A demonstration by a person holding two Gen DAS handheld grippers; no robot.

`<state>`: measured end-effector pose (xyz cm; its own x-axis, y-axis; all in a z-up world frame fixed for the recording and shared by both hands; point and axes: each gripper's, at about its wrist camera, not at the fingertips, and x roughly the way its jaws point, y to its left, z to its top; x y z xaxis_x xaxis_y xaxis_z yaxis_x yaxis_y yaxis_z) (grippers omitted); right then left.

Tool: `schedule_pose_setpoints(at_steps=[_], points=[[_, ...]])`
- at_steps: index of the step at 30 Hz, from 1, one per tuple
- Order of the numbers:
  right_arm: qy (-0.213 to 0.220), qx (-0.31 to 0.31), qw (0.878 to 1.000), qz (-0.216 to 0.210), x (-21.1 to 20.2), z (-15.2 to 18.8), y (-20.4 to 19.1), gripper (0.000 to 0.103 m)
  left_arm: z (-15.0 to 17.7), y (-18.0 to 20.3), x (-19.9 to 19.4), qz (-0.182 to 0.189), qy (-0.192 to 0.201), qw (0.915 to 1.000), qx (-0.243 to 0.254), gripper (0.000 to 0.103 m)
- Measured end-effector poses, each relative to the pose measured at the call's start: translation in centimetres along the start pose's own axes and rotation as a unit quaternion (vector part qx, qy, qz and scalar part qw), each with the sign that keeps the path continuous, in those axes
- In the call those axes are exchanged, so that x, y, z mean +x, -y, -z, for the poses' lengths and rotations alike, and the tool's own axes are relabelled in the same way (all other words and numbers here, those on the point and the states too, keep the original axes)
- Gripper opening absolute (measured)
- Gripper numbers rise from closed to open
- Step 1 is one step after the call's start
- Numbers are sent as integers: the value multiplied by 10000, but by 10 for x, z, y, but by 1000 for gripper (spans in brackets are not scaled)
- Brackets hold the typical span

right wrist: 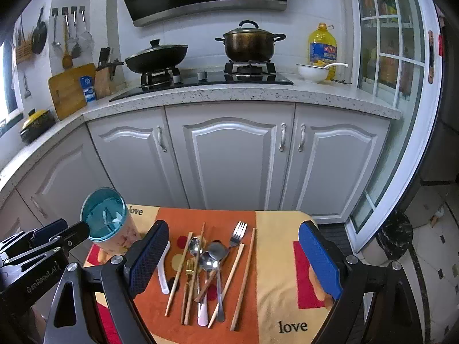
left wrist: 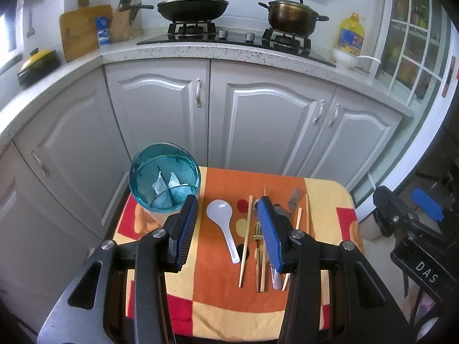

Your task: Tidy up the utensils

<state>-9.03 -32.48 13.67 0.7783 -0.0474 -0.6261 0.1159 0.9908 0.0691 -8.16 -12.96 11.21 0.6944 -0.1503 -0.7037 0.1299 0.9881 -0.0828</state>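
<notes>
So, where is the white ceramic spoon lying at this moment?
The white ceramic spoon lies on the orange cloth, leftmost of the utensils, between the blue holder and the nearest chopstick. In the right wrist view the left finger partly hides it.

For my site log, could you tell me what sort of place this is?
A home kitchen, most likely: a black lidded wok and bronze stockpot sit on a gas hob, above grey cabinet doors.

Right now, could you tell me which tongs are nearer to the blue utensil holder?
Left. The left tongs are open with one finger right beside the blue utensil holder; the right tongs are open farther right, over the pile of cutlery.
</notes>
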Motion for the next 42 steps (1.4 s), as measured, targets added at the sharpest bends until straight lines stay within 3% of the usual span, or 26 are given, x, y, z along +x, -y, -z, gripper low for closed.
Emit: schedule_pose_setpoints(at_steps=[19,42], points=[[-12,66,10000,-14,-4,-7,0,91,-1,4,-8,29,65,10000,-2,43],[-159,29,9998,-82,7,-3,-5,91,-1,1,1,106,-128,9999,9,43]])
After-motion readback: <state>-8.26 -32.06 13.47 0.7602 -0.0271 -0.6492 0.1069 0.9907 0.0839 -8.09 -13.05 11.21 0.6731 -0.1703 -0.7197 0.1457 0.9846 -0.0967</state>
